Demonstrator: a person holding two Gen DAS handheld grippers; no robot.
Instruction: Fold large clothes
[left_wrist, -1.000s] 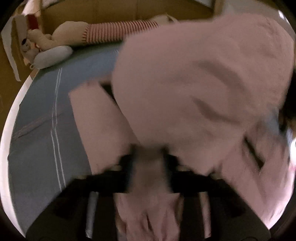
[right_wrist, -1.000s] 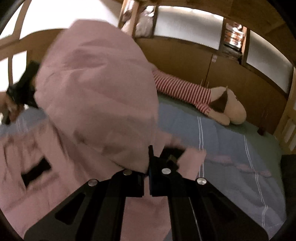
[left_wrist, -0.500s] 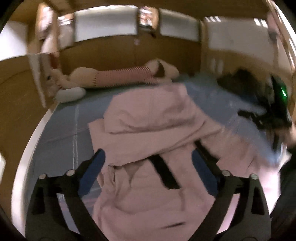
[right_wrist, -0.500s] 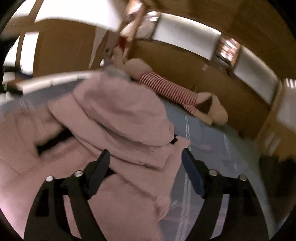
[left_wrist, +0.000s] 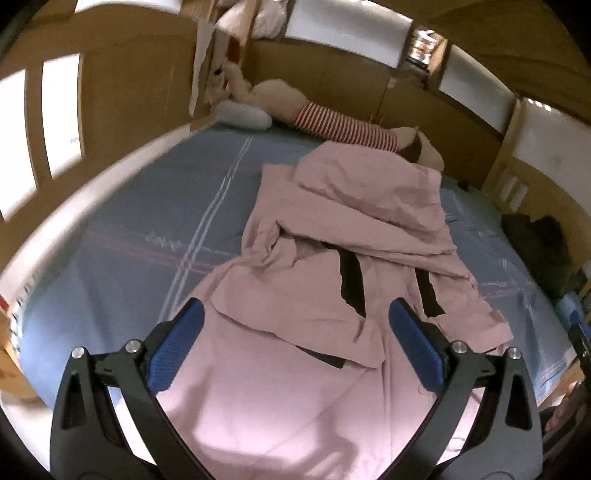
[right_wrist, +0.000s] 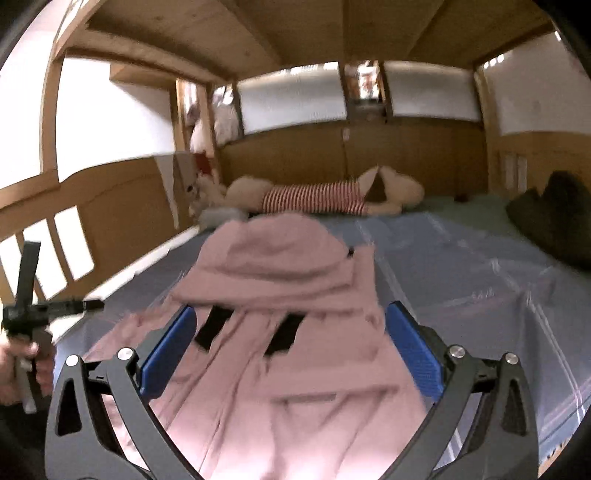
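Now the pink garment (left_wrist: 332, 236) lies rumpled, partly folded, black-striped.

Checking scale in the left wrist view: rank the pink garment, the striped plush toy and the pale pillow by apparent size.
1. pink garment, helped by nearness
2. striped plush toy
3. pale pillow

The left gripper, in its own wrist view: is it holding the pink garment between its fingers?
No, the left gripper stands wide open above the pink garment, which lies loose on the bed.
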